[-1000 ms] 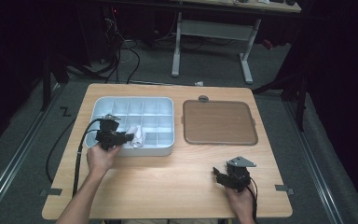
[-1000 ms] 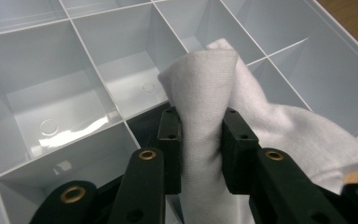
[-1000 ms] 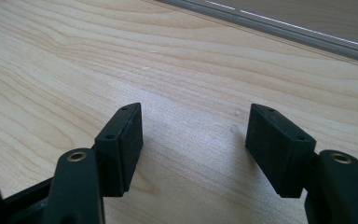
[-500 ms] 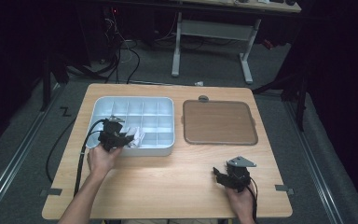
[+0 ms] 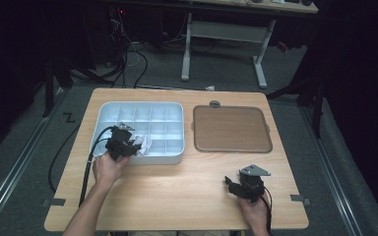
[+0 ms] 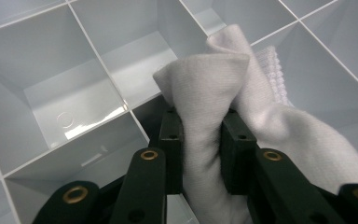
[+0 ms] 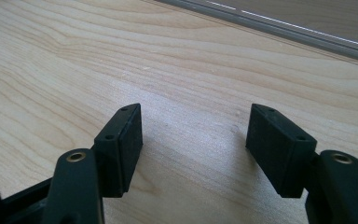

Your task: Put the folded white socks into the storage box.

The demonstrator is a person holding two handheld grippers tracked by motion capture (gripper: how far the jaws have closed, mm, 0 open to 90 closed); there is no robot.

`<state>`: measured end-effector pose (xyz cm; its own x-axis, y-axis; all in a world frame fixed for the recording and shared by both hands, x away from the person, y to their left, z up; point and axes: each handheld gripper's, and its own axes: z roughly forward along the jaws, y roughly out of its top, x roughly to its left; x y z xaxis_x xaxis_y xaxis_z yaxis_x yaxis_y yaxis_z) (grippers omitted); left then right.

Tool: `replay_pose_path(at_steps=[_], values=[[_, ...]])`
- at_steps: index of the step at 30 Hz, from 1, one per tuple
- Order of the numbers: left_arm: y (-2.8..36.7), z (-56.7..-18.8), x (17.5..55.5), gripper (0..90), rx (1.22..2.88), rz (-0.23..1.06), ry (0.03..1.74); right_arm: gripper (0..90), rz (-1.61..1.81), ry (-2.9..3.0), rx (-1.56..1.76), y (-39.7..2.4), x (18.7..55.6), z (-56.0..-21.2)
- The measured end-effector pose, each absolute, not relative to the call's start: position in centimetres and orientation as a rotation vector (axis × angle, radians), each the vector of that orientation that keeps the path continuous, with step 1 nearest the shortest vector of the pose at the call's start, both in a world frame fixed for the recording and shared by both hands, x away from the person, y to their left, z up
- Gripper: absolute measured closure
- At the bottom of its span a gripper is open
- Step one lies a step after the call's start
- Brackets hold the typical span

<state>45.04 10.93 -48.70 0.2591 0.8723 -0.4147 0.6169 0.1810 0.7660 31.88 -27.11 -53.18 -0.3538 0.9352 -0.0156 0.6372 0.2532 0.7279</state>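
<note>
A white cloth (image 6: 223, 121) is pinched between the pads of my left gripper (image 6: 200, 135), which is shut on it above the compartments of a pale blue divided tray (image 6: 70, 88). From above, that gripper (image 5: 128, 144) sits over the tray's (image 5: 142, 109) front left part, the cloth (image 5: 142, 143) bunched at its tip. My right gripper (image 7: 193, 135) stands open just over bare wood, nothing between its fingers; in the high view it (image 5: 236, 184) rests near the table's front right.
A brown flat tray (image 5: 230, 129) with a grey rim lies right of the divided tray; its edge (image 7: 279, 30) runs ahead of the right gripper. The wooden table (image 5: 177, 191) has free room across its front. Cables and desk legs stand beyond the far edge.
The left gripper with the cloth has shifted slightly within the tray's front left area. The right gripper has not moved.
</note>
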Motion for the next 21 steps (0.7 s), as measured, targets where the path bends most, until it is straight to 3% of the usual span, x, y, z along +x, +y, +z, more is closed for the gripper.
replay_pose_path(at_steps=[9, 21], values=[[10.1, -49.3, 44.9, 73.9, 1.603, 0.378, 1.416, 36.3, 0.884, 2.083, 1.425, -27.1, 31.9, -53.2], [9.8, -49.6, 45.3, 74.1, 1.644, 0.338, 1.448, 36.1, 0.882, 2.084, 1.423, -27.1, 31.9, -53.2]])
